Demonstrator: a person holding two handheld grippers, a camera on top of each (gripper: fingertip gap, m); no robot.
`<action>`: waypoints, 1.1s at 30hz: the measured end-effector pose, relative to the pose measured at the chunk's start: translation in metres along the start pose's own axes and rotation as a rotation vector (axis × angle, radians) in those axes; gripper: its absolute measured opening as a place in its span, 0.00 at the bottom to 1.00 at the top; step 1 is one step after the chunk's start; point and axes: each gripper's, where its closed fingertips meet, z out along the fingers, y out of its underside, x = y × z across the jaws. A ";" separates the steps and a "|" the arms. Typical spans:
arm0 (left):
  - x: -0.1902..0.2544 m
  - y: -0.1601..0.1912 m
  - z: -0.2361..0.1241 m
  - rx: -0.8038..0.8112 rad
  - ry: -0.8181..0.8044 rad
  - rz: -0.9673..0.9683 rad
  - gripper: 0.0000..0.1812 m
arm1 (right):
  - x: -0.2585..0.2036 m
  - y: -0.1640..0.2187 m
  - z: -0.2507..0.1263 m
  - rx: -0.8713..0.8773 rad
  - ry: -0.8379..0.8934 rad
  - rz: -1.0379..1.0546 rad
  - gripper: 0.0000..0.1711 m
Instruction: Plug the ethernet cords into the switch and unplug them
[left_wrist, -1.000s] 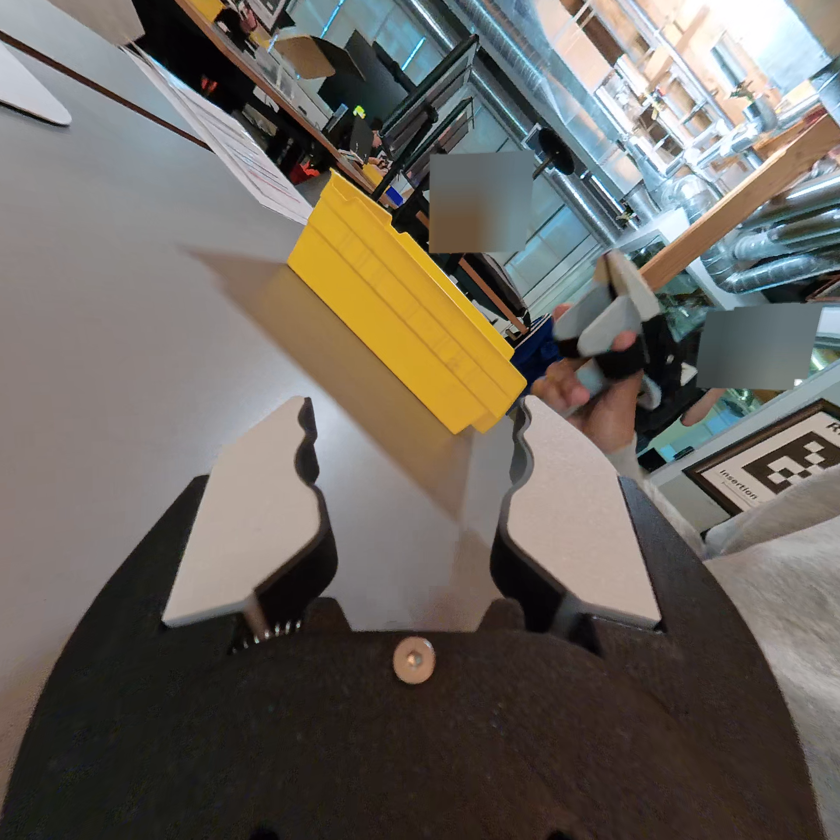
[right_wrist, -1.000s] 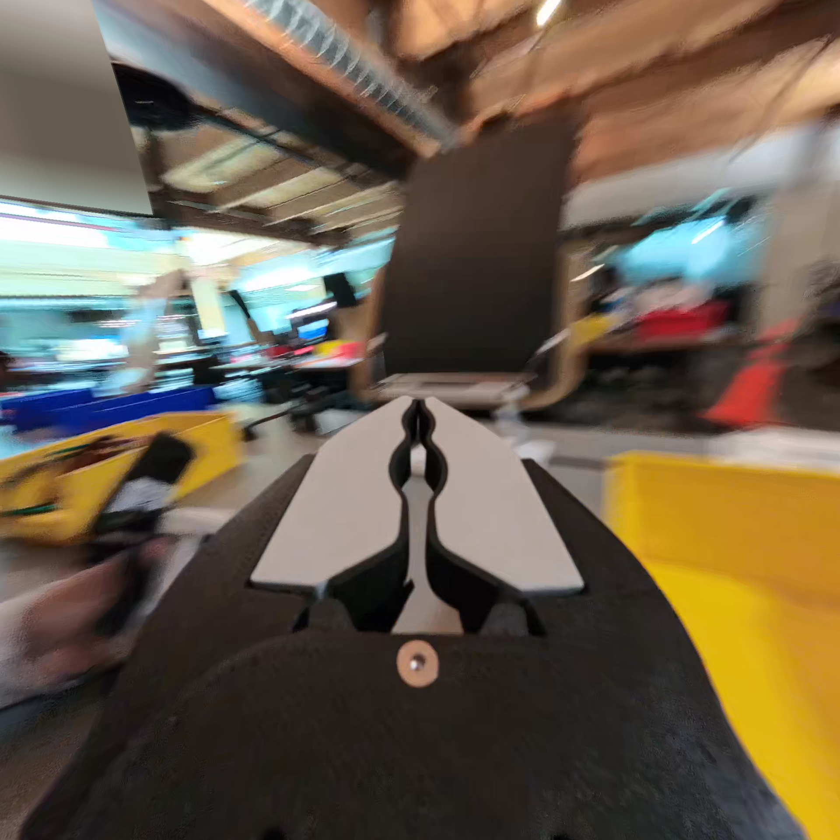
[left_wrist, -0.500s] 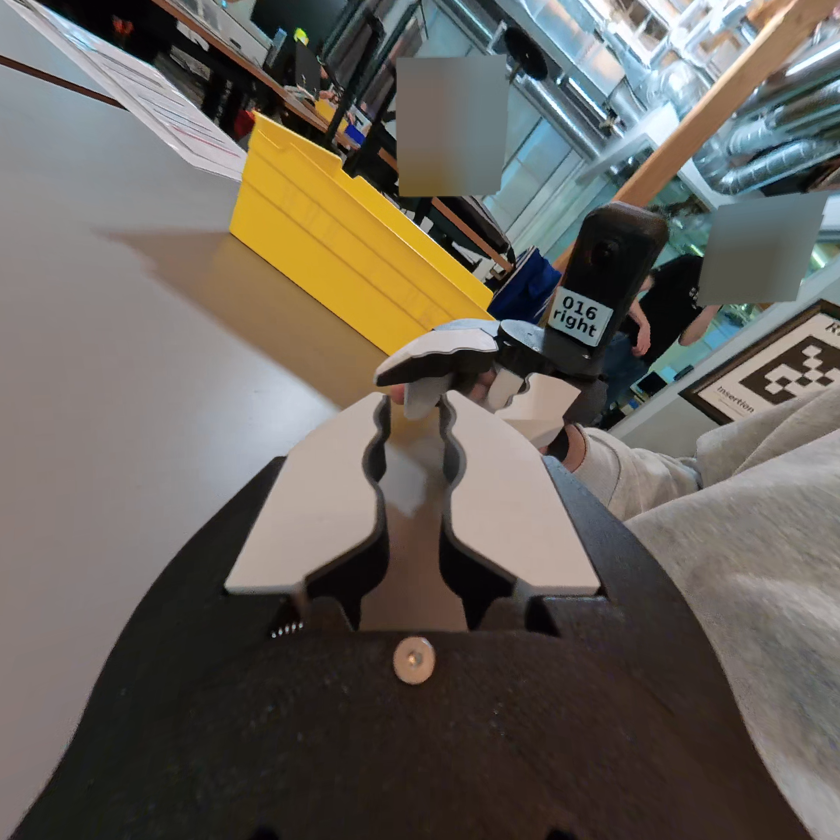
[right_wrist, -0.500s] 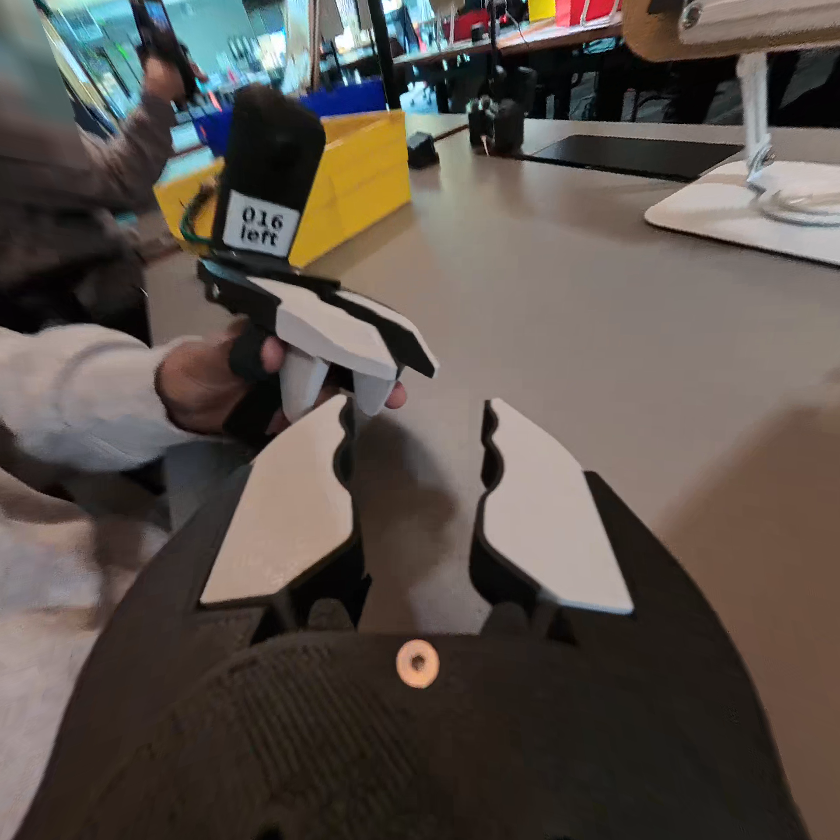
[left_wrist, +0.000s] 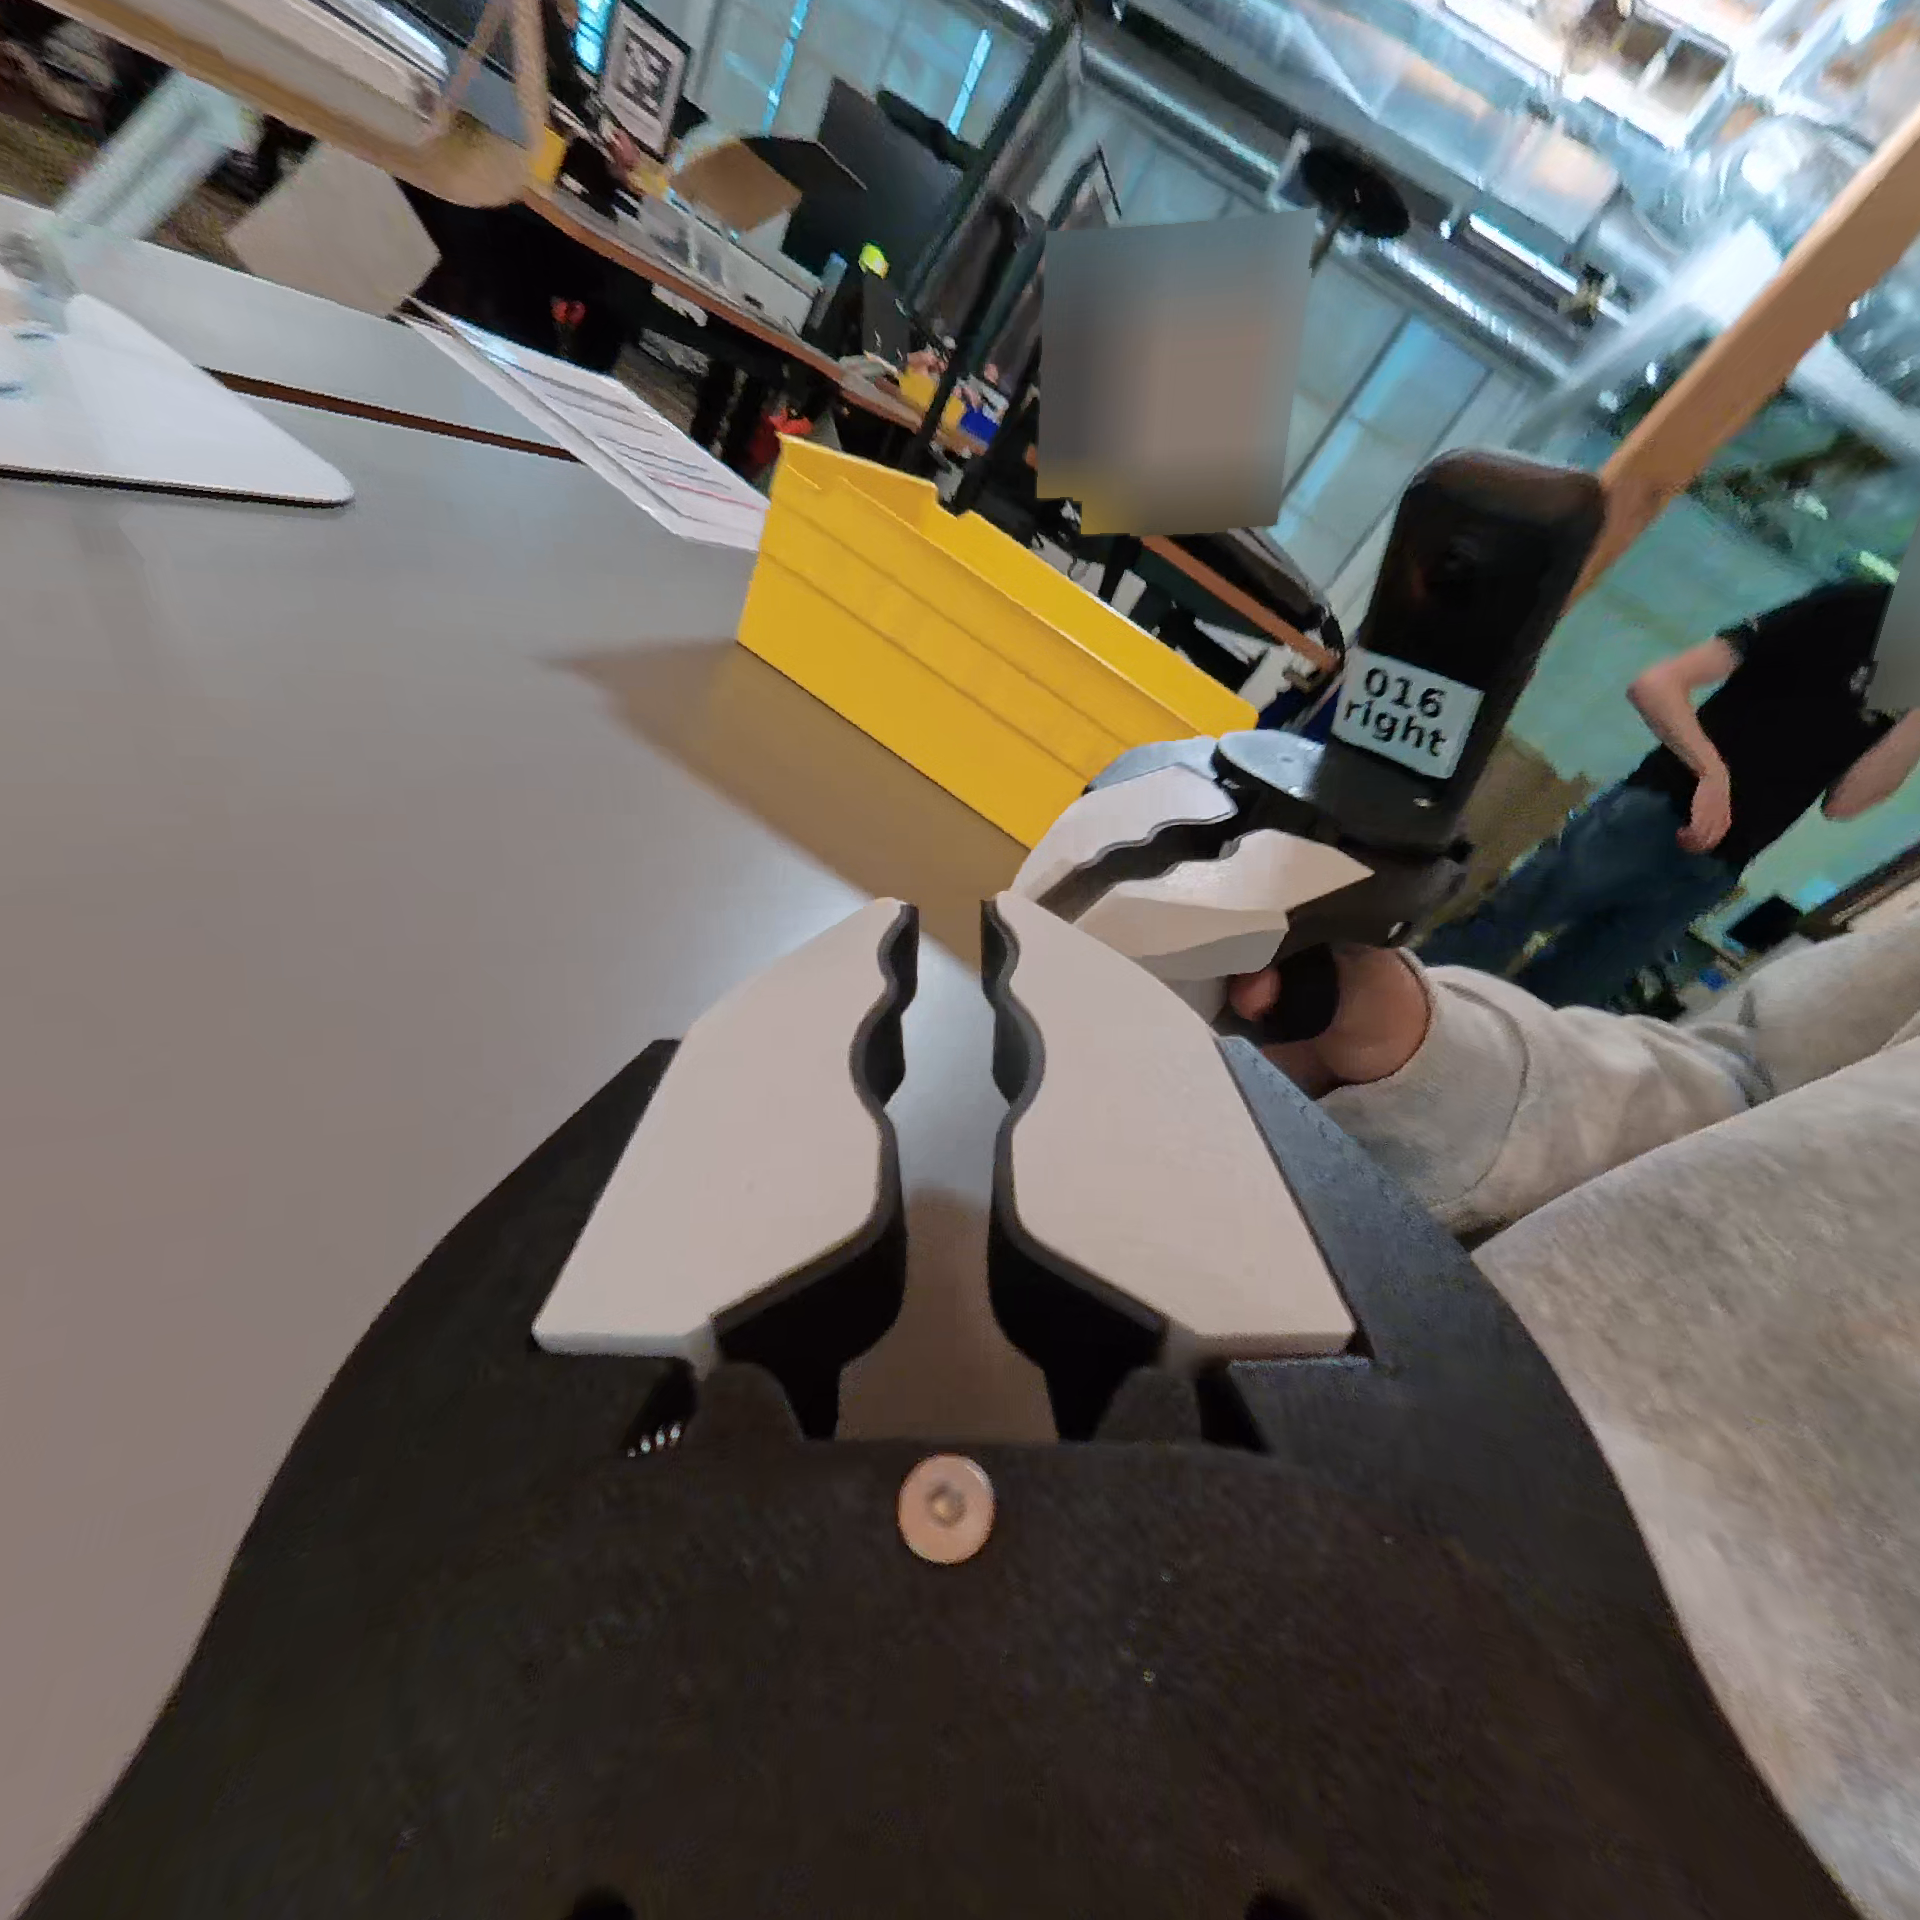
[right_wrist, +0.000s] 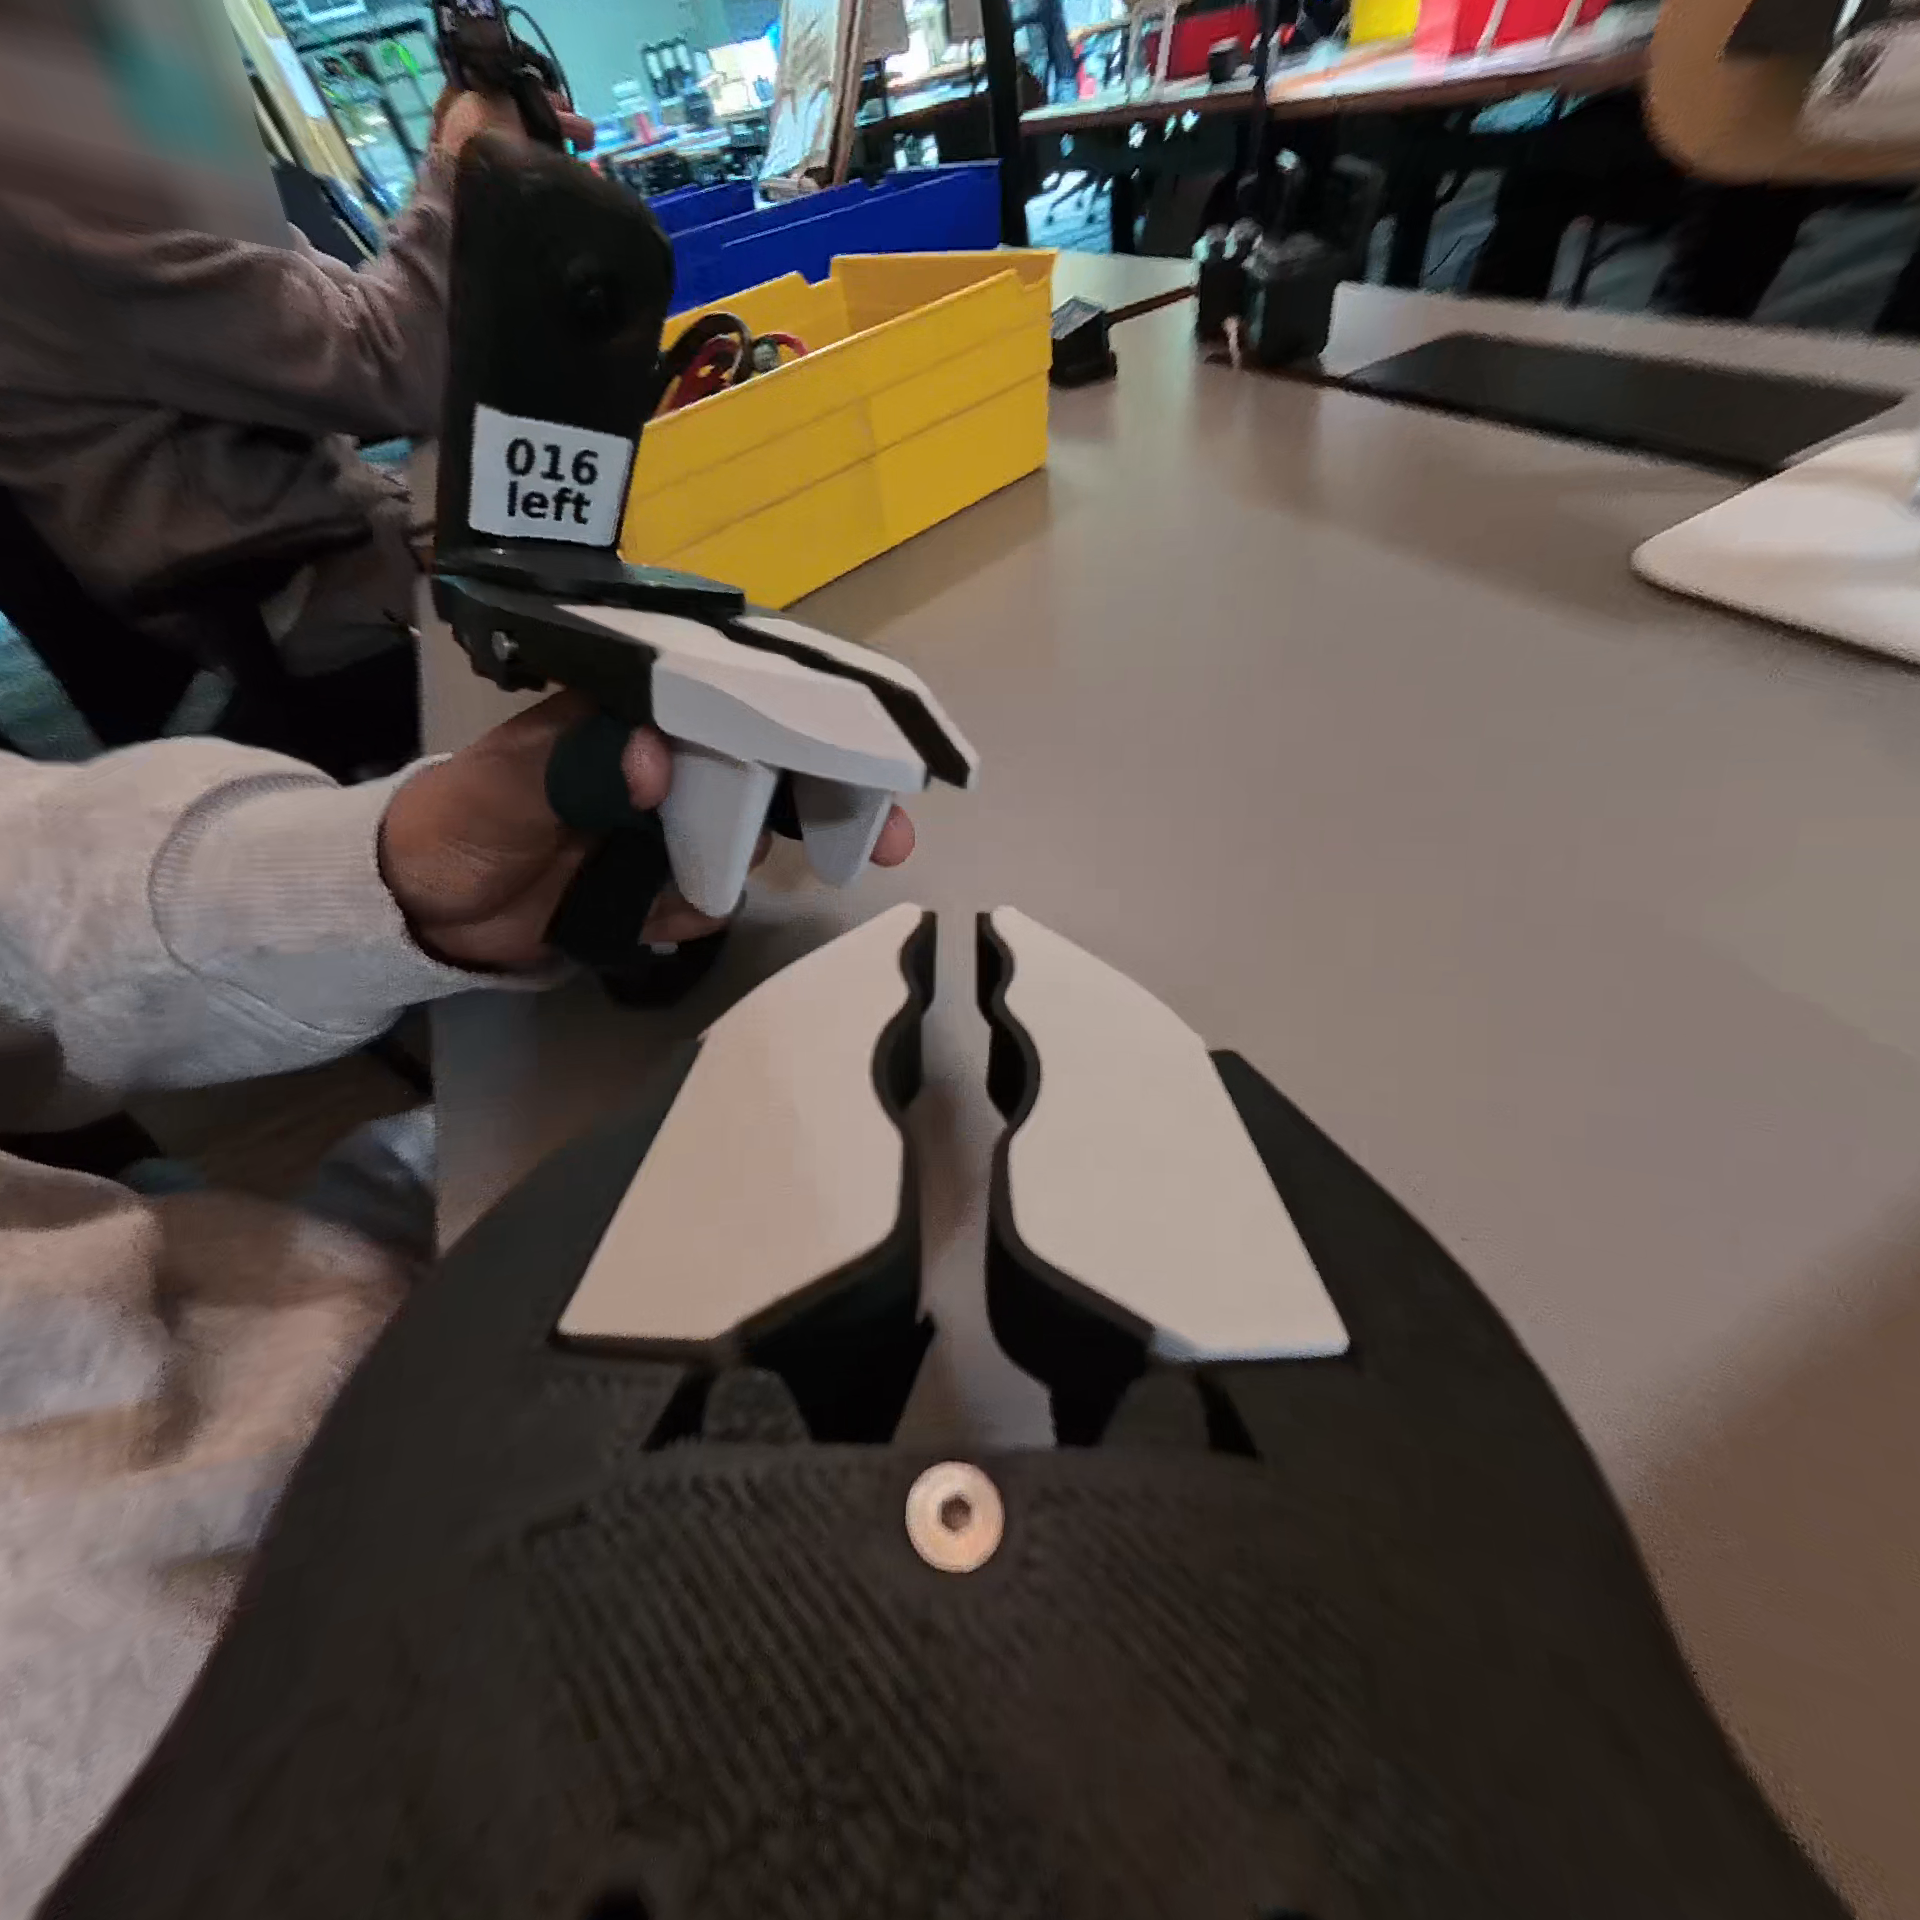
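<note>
From my left wrist view, my left gripper (left_wrist: 948, 920) hangs over the bare grey tabletop (left_wrist: 312, 831) with its two pale grey fingers drawn to a narrow slit, nothing between them. Just beyond its tips sits my right gripper (left_wrist: 1049, 883), seen side-on, held by my hand in a light grey sleeve (left_wrist: 1507, 1091) (its black camera post carries a white label). Farther back on the table stands a long yellow plastic bin (left_wrist: 956, 644), and a white flat base (left_wrist: 156, 436) lies at the far left.

From my right wrist view, my right gripper (right_wrist: 954, 920) is likewise nearly closed and empty above the table. My left gripper (right_wrist: 935, 764) points across in front of it. A second yellow plastic bin (right_wrist: 862, 447) behind holds tangled cords (right_wrist: 717, 358), red and dark. I cannot see the switch in either view.
</note>
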 end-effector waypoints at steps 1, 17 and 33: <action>-0.002 -0.002 -0.007 0.018 -0.015 -0.011 0.07 | -0.002 0.000 0.005 -0.004 -0.027 0.028 0.05; -0.047 -0.176 -0.188 0.170 -0.508 0.131 0.24 | -0.019 -0.005 0.045 -0.030 -0.200 0.123 0.09; -0.332 -0.093 -0.384 -0.748 -1.356 -0.642 0.32 | 0.022 -0.015 0.003 0.117 -0.099 0.322 0.11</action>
